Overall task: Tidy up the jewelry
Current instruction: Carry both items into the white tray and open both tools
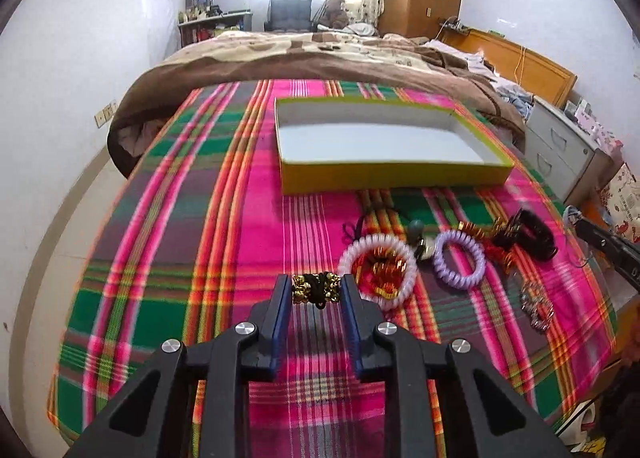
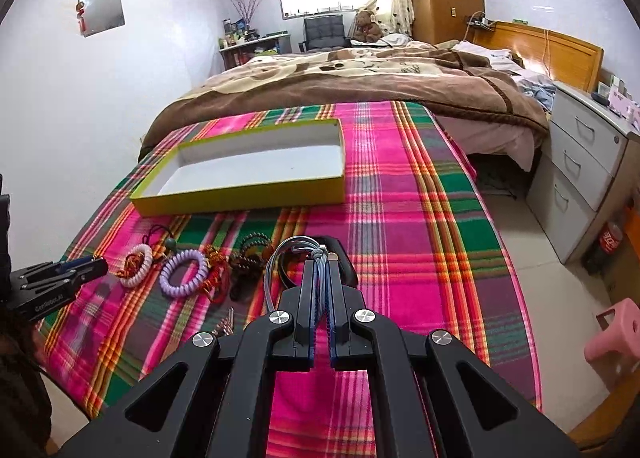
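Left wrist view: my left gripper (image 1: 316, 290) pinched black-and-gold beaded bracelet (image 1: 316, 289) between blue pads, low over plaid blanket (image 1: 180, 258); yellow box (image 1: 384, 173) lay beyond, white coil band (image 1: 376, 270) just to right

Right wrist view: my right gripper (image 2: 322, 264) pressed fingers on grey cord bracelet (image 2: 280, 262), near side of box (image 2: 240, 193), purple coil band (image 2: 184, 272) to left

**Jewelry strewn before an empty box**

A shallow yellow-green box (image 1: 392, 173) with a white, bare inside lies open. Nearer sit a white coil bracelet (image 1: 378, 272) ringing red-gold trinkets and a lilac coil bracelet (image 1: 459, 258). A gold-beaded black band (image 1: 317, 288) and grey cord bracelet (image 2: 280, 262) are pinched.
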A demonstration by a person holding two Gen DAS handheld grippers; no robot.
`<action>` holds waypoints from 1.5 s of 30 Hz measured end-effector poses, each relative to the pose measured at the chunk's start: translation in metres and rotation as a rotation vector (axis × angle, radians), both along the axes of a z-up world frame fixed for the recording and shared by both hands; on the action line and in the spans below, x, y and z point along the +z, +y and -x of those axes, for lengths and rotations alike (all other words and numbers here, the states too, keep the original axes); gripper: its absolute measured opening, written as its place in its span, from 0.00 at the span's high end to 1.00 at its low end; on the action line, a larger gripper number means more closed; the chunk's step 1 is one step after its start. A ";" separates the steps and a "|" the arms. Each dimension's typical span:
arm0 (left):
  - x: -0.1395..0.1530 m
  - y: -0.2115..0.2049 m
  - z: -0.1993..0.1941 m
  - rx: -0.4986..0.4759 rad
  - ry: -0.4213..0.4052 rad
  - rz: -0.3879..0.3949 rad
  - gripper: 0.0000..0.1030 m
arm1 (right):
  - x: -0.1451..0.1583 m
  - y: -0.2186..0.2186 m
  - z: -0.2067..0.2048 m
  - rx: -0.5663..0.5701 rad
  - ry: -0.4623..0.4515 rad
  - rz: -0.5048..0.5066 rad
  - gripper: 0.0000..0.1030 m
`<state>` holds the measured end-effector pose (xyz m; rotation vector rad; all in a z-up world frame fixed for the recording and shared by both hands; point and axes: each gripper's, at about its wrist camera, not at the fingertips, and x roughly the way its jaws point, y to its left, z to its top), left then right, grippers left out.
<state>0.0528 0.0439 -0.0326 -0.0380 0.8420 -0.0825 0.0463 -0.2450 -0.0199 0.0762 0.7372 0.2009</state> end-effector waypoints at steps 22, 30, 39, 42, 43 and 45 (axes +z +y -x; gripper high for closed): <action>0.034 0.010 -0.104 -0.001 -0.070 0.068 0.76 | 0.023 0.028 -0.115 0.034 -0.007 -0.001 0.96; 0.020 0.005 -0.149 -0.004 -0.033 0.084 0.76 | 0.011 0.032 -0.163 0.029 0.034 0.024 0.96; 0.001 -0.001 -0.189 -0.003 0.014 0.066 0.76 | -0.011 0.042 -0.196 0.040 0.084 0.085 0.96; -0.005 -0.001 -0.195 -0.001 0.029 0.074 0.76 | -0.018 0.043 -0.204 0.034 0.104 0.092 0.96; -0.007 -0.002 -0.196 0.003 0.032 0.064 0.76 | -0.019 0.043 -0.205 0.033 0.108 0.094 0.96; -0.011 -0.002 -0.199 0.006 0.042 0.063 0.76 | -0.021 0.045 -0.207 0.042 0.110 0.101 0.96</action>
